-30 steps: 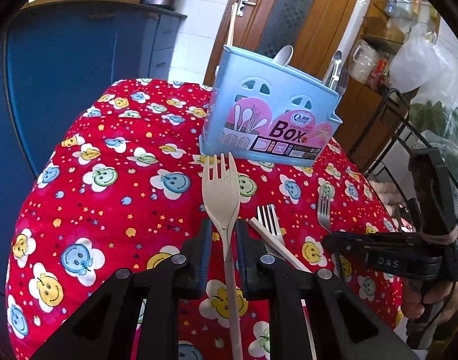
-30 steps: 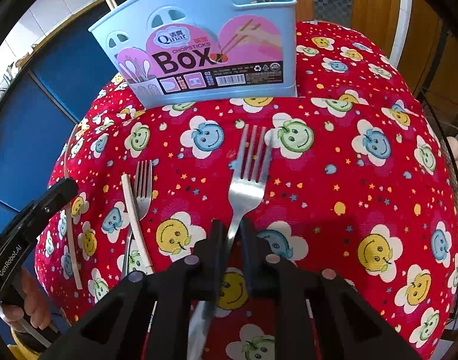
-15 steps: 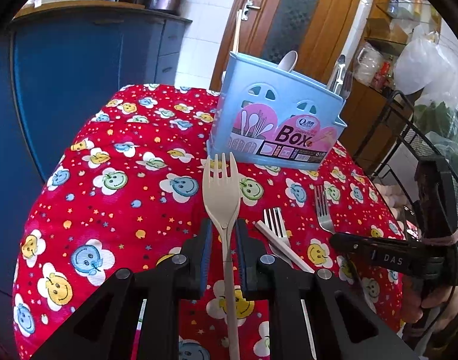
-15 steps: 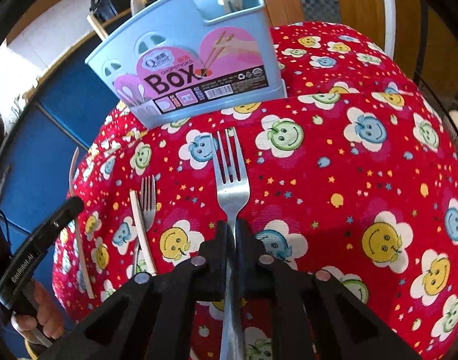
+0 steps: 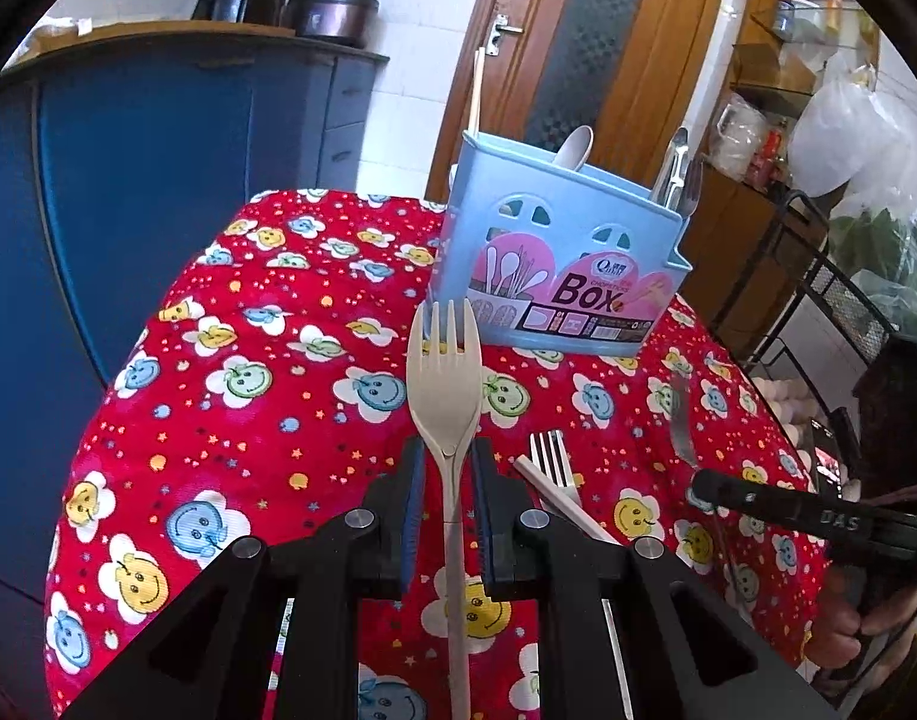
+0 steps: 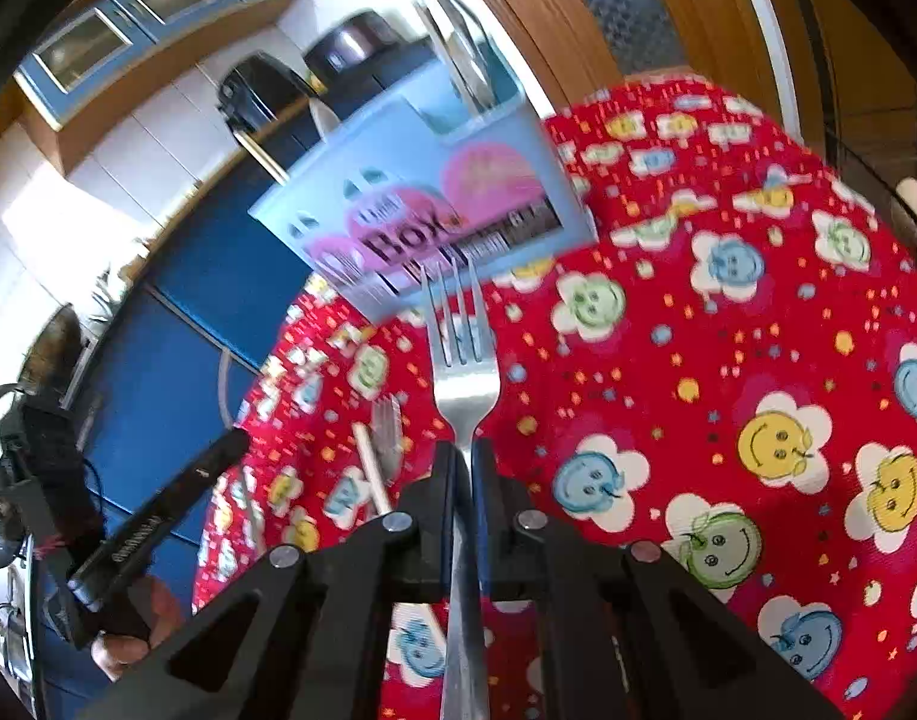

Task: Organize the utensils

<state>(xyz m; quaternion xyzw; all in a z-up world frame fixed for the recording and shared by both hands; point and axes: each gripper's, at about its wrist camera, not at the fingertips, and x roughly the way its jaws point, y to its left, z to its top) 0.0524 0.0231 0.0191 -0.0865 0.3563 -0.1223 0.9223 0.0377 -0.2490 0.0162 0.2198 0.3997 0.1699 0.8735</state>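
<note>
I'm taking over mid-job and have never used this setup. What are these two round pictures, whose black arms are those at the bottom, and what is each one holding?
There is no robot: a person holds a hand-held claw in each hand, and each claw carries a wide-angle camera looking along its fingers. The black arms at the bottom are the claw itself.

In the left claw's view, the left claw is shut on a cream plastic fork. In the right claw's view, the right claw is shut on a metal fork; that picture is tilted and blurred.

Both face a blue utensil box on a red smiley tablecloth. Another fork and a pale stick lie on the cloth.
</note>
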